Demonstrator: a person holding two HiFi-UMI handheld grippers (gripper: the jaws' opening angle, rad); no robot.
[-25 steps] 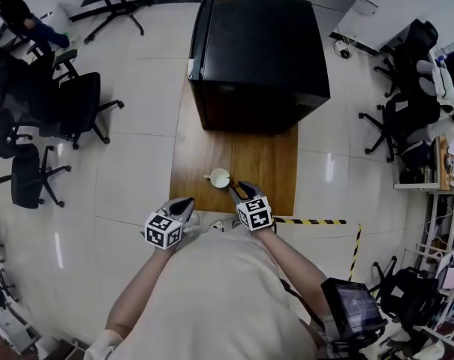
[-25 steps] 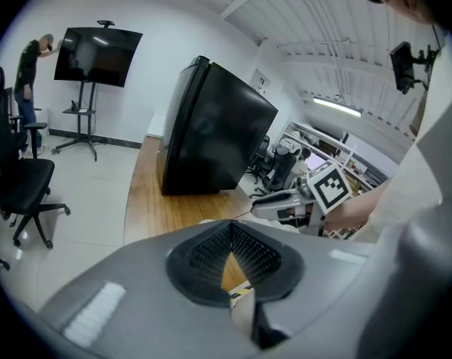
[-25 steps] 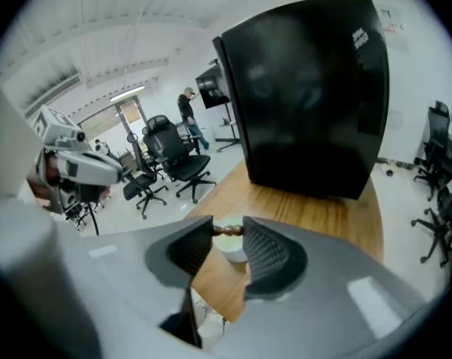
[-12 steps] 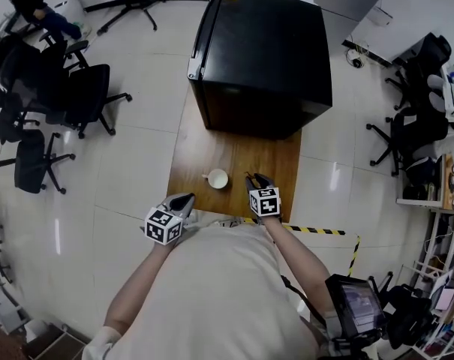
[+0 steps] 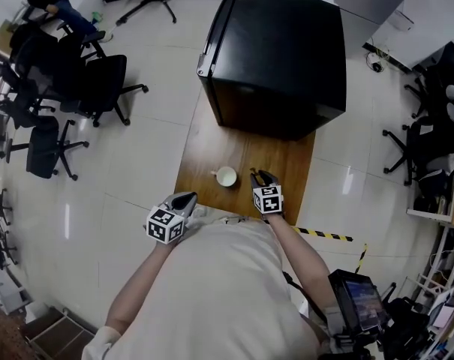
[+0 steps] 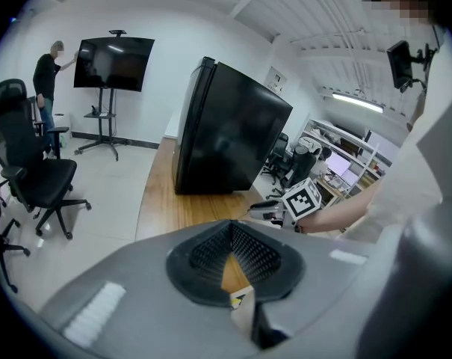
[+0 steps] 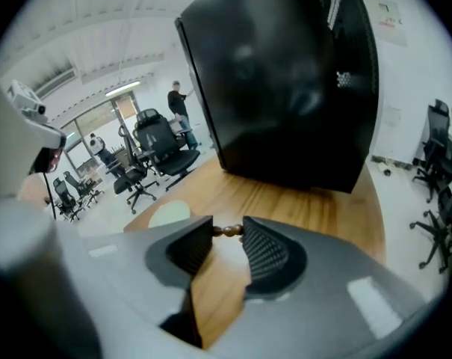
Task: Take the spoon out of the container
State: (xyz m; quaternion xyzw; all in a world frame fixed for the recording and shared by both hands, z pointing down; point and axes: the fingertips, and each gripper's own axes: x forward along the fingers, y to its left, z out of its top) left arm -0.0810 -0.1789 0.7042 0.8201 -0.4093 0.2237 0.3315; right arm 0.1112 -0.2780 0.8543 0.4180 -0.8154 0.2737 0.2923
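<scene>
Office chairs (image 5: 99,88) are standing on the floor at the far left. The left tongs (image 6: 231,226) are hanging by the near left corner of the wooden bench (image 5: 211,152). Their jaws are meeting at the tips and holding nothing. Further right, a white cup (image 5: 227,176) is sitting upright on the bench near its front edge, with its handle pointing left. Just right of the cup, and apart from it, the right tongs (image 7: 227,239) are pointing down over bare wood. Their jaws are standing partly apart and gripping the spoon (image 7: 224,231). Its brown beaded handle is lying crosswise between the pad tips. The spoon is sitting outside the cup, which is showing off to the left in the right gripper view. The spoon's bowl is not showing in any view. Beyond the right tongs, a tall black cabinet (image 5: 279,51) is standing at the far end of the bench.
</scene>
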